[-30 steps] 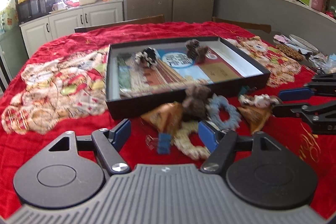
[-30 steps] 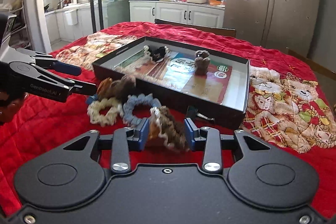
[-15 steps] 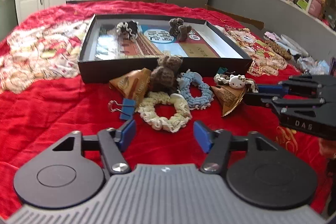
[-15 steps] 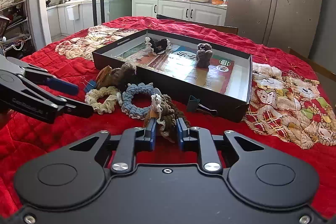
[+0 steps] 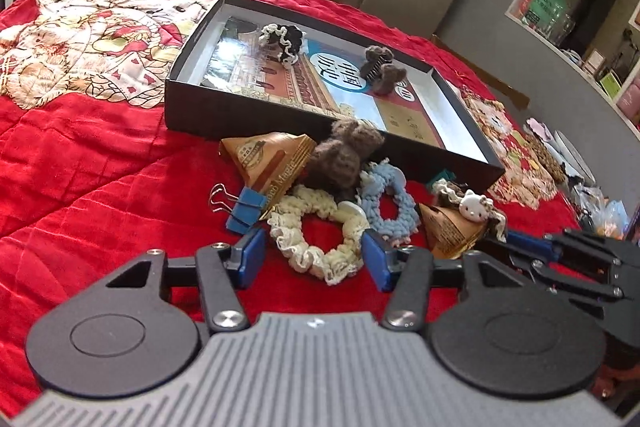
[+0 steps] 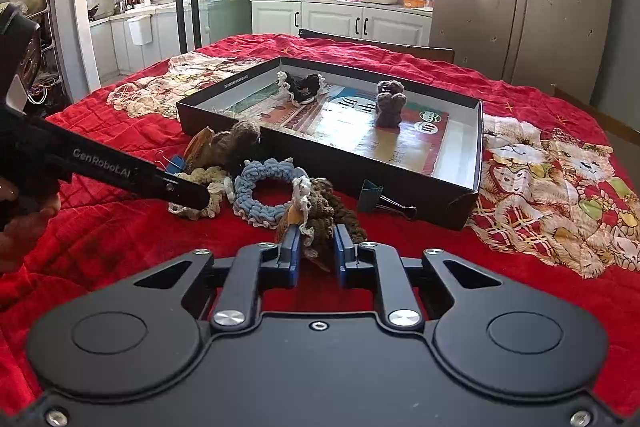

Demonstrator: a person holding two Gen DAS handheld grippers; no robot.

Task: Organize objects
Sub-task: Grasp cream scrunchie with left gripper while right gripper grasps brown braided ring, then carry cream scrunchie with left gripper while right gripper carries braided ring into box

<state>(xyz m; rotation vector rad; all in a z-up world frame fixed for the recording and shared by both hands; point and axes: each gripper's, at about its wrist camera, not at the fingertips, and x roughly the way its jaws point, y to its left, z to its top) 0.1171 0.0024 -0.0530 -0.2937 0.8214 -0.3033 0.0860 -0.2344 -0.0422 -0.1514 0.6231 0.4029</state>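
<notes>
Closing in the last moment, the right tongs (image 6: pixel 316 247) pinch a brown crocheted scrunchie (image 6: pixel 328 223) with a white cat charm, just in front of the black box (image 6: pixel 400 183); a brown paper packet sits in the same bundle, and whether the pads press on it too is hard to make out. The left tongs (image 5: pixel 310 259) have also been narrowing but stand half apart around the near edge of the cream scrunchie (image 5: pixel 320 227), their pads not touching it.

Beyond that, still in front of the box's near wall, lie a blue scrunchie (image 5: pixel 386 203), a fuzzy brown piece (image 5: pixel 346 155), a second brown packet (image 5: pixel 272 159) and a blue binder clip (image 5: pixel 244 207). A teal binder clip (image 6: pixel 370 195) rests against the box's near wall; in the left wrist view it is almost wholly hidden. Inside the box sit a black-and-white scrunchie (image 5: pixel 284 41) and a brown fuzzy hair clip (image 5: pixel 380 69) on printed paper. The red quilted cloth (image 5: pixel 100 155) hides the tabletop entirely. The hand holding the left tongs is cut off at the frame edge.
</notes>
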